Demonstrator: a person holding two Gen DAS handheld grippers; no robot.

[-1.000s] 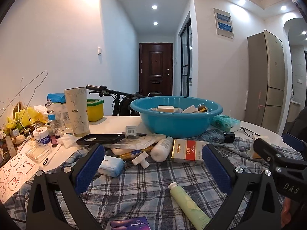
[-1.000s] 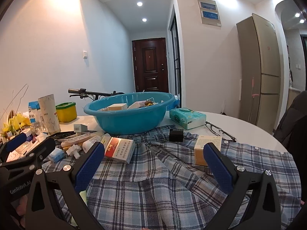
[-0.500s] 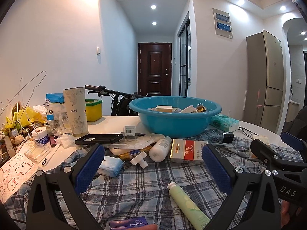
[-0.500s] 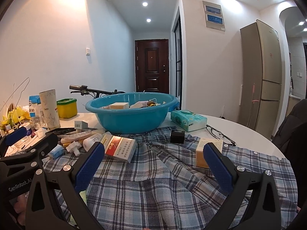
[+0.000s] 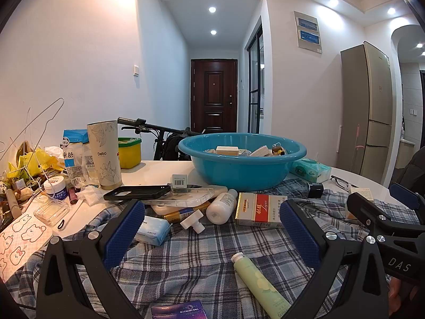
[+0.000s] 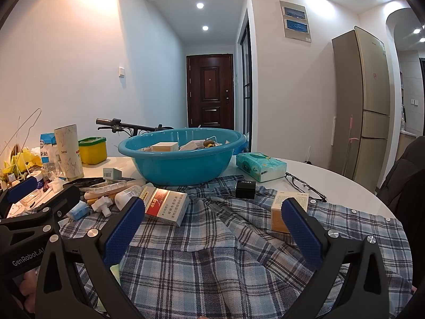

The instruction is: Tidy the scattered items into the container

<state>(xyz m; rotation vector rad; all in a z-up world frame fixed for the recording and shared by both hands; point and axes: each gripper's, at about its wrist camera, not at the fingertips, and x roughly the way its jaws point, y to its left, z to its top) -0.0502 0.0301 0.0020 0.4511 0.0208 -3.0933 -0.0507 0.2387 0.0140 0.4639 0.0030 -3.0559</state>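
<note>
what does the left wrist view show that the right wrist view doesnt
Only the left wrist view shows the green tube lying in full on the plaid cloth, and the purple box at the bottom edge. Only the right wrist view shows the whole orange-and-white box and the full glasses. Both share the blue basin, the red-and-white carton and the tissue pack; both grippers' jaws stand open.

A round teal plastic basin stands upright near the table's far edge, already holding small boxes. Before it, on the plaid cloth, lie a red-and-white cigarette carton, a white bottle on its side, and, toward the near edge, a pale green tube.
</note>
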